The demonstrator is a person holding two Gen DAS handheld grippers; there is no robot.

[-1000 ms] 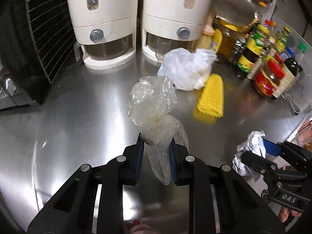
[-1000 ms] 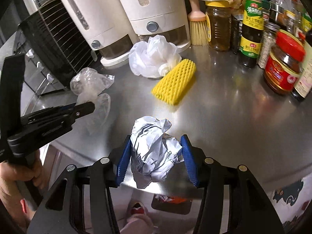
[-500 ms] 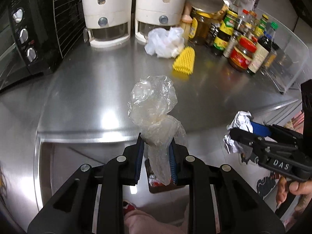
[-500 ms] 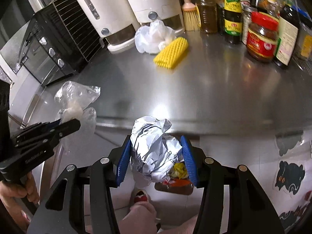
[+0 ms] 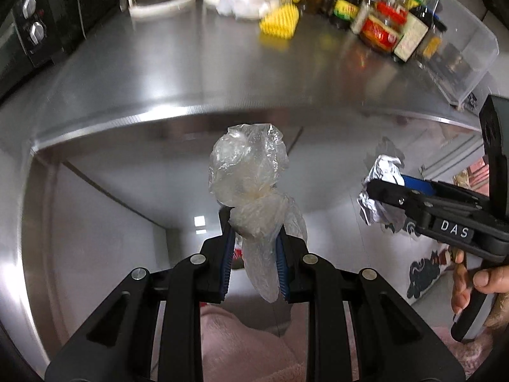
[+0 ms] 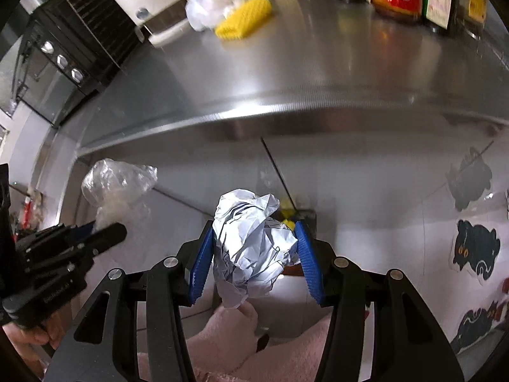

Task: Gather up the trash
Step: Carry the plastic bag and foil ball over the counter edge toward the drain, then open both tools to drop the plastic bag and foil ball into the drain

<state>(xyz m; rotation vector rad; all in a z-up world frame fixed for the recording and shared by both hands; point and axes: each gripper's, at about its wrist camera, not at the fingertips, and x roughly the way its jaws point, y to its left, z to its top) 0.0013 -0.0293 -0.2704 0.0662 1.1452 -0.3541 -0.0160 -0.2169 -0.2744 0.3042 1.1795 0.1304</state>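
Both my grippers have pulled back off the steel surface and now hang past its front edge. Left gripper jaws clamp the clear plastic bag; right gripper jaws clamp the crumpled foil ball.

bright overhead light | glare on steel counter | far jars motion-blurred | fisheye warp at edges
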